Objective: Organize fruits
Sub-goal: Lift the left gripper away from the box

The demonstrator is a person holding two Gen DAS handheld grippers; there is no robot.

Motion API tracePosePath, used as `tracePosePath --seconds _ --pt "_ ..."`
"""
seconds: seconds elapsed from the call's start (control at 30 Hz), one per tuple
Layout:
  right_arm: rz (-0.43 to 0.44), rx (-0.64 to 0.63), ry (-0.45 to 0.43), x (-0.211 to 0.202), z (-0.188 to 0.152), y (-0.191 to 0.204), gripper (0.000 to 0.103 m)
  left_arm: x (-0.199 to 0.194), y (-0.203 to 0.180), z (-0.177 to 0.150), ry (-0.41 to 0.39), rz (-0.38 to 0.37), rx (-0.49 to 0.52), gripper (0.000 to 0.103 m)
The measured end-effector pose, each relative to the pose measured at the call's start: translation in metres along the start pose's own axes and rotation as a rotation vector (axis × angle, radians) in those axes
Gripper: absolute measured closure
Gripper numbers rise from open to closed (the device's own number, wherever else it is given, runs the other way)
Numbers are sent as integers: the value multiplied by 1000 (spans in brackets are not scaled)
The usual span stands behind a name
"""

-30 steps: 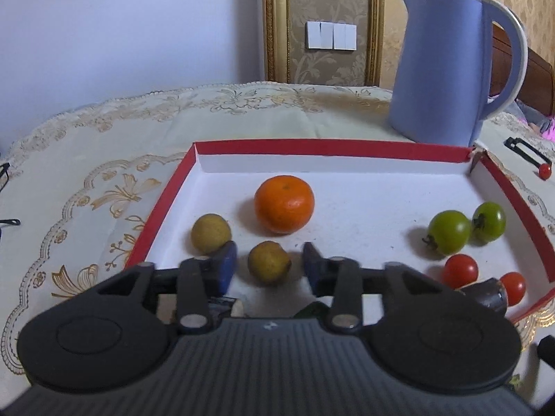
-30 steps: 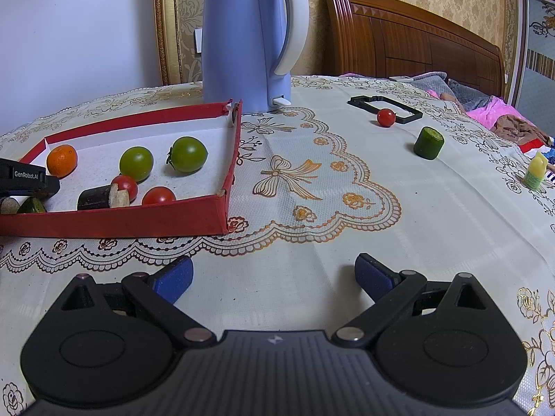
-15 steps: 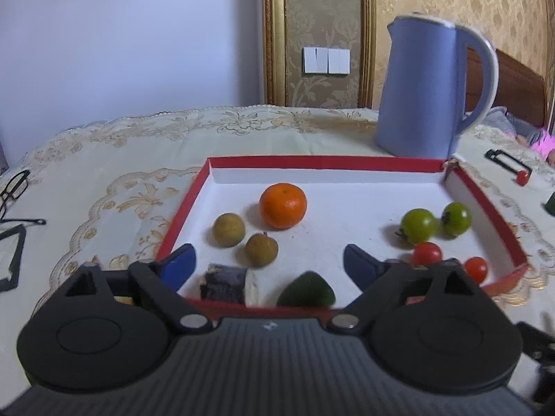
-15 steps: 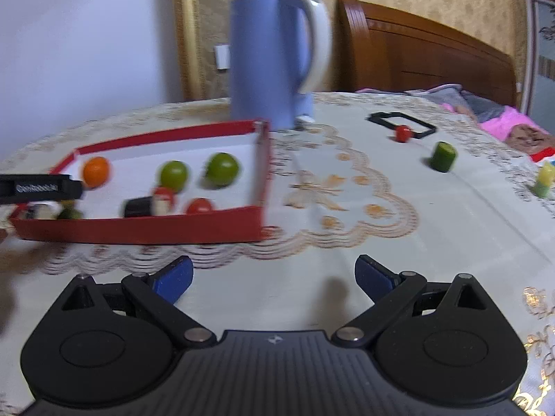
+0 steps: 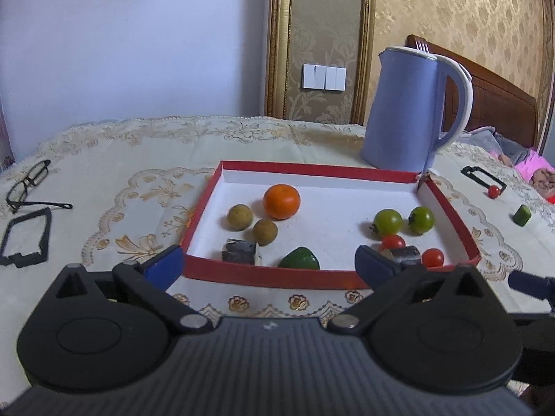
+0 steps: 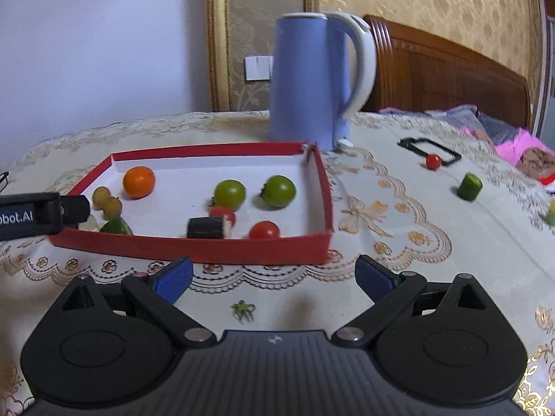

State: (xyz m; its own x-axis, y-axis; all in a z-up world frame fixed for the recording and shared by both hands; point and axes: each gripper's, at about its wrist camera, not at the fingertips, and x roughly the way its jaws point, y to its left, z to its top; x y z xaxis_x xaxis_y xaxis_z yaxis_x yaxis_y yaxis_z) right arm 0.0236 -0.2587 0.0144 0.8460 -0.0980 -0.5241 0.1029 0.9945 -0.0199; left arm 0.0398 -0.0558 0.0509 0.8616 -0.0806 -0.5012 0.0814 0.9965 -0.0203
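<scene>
2 green tomatoes sit inside red tray.

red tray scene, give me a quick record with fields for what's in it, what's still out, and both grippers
tray: red, white floor, by the kettle
in tray: orange, two brown fruits, two green tomatoes, two red tomatoes, two dark chunks, green wedge
outside: red tomato, green chunk, on the cloth to the right
left gripper: open, empty
right gripper: open, empty

Left tongs and right tongs agape, apparently empty.
</scene>
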Motion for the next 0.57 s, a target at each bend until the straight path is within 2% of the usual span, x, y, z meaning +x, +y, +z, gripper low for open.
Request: tracePosePath --seconds 0.23,0.4,0.57 --pt "4 -12 -10 -4 3 11 3 -16 0 -2 -19 11 10 0" --pt "5 -26 -8 -3 1 16 3 -22 -6 -7 -55 76 71 0" --pt "8 -20 -8 -2 -1 20 3 -28 -4 -9 -80 50 73 0"
